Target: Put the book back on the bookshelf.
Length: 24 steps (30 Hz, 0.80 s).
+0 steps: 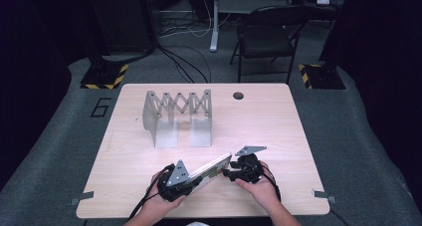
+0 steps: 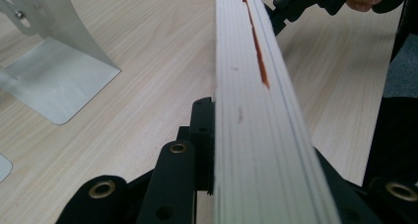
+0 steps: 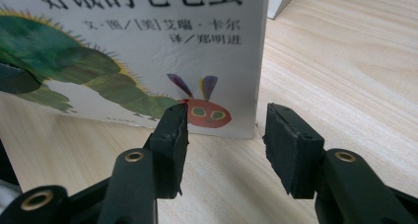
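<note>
While the left gripper (image 1: 191, 182) is clamped on the near end of the book (image 1: 213, 168), the step in hand looks like carrying that book toward the rack (image 1: 177, 117) to stand it there. In the left gripper view the pads press both covers, with the page edge (image 2: 256, 135) running straight away from the camera, so the hold looks firm. The book hangs tilted over the near middle of the tabletop (image 1: 278, 131), its far end raised toward the right gripper (image 1: 228, 173).

That right gripper stands with its jaws apart, gripping nothing: in its own view the cover (image 3: 148, 51) with the caterpillar picture lies just past the fingertips, one pad (image 3: 172, 150) in front of the lower edge, the other clear of the book's corner. I judge the next move calls for either closing on that corner to steady the book or backing off, then lifting the book upright and easing it into a slot.

Farther off, the rack stands well apart toward the back, its two base plates facing the person. Nothing lies between book and rack. A hole (image 1: 238, 95) in the tabletop sits beyond, and a chair (image 1: 266, 39) stands on the floor behind.
</note>
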Available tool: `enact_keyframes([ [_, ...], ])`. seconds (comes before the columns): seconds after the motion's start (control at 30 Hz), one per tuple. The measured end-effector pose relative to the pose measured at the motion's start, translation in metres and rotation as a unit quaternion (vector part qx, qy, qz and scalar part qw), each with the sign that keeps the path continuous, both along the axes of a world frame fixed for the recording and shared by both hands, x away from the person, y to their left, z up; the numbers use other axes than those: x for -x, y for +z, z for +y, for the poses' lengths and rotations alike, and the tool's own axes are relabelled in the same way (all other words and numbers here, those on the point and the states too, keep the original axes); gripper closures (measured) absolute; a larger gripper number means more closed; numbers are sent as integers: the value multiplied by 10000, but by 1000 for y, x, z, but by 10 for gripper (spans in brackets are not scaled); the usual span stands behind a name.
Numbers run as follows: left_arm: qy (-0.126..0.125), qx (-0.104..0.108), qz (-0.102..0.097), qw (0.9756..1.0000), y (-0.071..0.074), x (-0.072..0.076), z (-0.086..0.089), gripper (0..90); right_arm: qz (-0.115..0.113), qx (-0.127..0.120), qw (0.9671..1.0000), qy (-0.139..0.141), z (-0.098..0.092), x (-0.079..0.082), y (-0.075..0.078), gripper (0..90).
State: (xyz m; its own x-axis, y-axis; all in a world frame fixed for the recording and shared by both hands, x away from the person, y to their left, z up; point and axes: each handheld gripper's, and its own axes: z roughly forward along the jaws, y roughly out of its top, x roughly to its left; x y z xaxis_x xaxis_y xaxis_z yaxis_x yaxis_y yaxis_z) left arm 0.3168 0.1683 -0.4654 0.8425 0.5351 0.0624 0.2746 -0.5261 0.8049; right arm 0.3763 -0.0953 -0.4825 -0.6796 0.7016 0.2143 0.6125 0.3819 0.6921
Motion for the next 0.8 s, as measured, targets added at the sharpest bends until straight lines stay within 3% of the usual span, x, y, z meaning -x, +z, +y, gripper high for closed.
enact_keyframes([
  [0.2, 68, 179, 71, 9998, 6, 0, 6, 759, -69, 3, 10000, 25, -1, 0, 0, 518],
  [0.3, 120, 250, 94, 9996, 8, -2, 10, 759, 11, -2, 10000, -30, -2, 1, 2, 517],
  [0.33, 191, 289, 89, 9994, 9, -1, 12, 759, -75, -13, 10000, -3, -3, 0, 1, 517],
  [0.37, 215, 281, 36, 9994, 10, -2, 14, 759, 13, -8, 10000, -55, -3, 1, 2, 517],
  [0.53, 349, 308, 11, 9989, 13, -4, 23, 759, -53, 3, 10000, -41, -5, -1, 1, 516],
  [0.73, 549, 394, -36, 9977, 16, -6, 32, 759, 56, 21, 9999, -93, -6, 0, 1, 515],
  [0.8, 548, 366, -61, 9978, 17, -7, 34, 759, -21, 28, 10000, -61, -6, -1, 0, 515],
])
